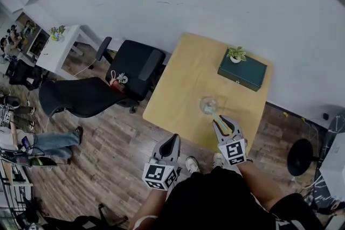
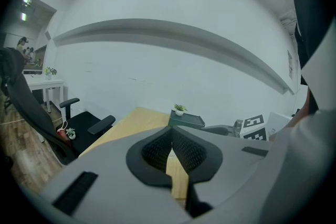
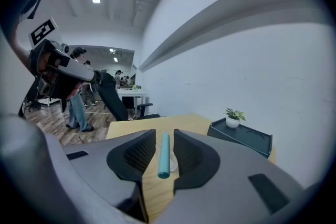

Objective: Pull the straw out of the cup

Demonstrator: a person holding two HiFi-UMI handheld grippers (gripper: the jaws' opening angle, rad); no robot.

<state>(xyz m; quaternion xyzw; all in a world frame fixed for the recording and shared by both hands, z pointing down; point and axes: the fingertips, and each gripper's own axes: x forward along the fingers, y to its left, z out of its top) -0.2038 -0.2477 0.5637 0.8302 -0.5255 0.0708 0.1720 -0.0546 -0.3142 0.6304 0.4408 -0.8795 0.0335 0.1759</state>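
Right claw (image 3: 165,135) is sitting narrowly apart around the teal straw (image 3: 164,157), not visibly pinching it. Left claw (image 2: 171,131) is sitting together, empty. The straw is leaning in the cup (image 1: 208,105), frame centre, on the desk (image 1: 183,78). Risk: nothing's bracing the cup, so an angled pull could tip it. No readable text.

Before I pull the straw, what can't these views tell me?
- Head view: the cup is tiny and clear; the depth of the straw and any liquid are unreadable.
- Right gripper view: the straw stands between the right tongs, whose pads hide nearly all the cup.
- Left gripper view: neither cup nor straw shows; the body of the left tongs fills the lower frame.
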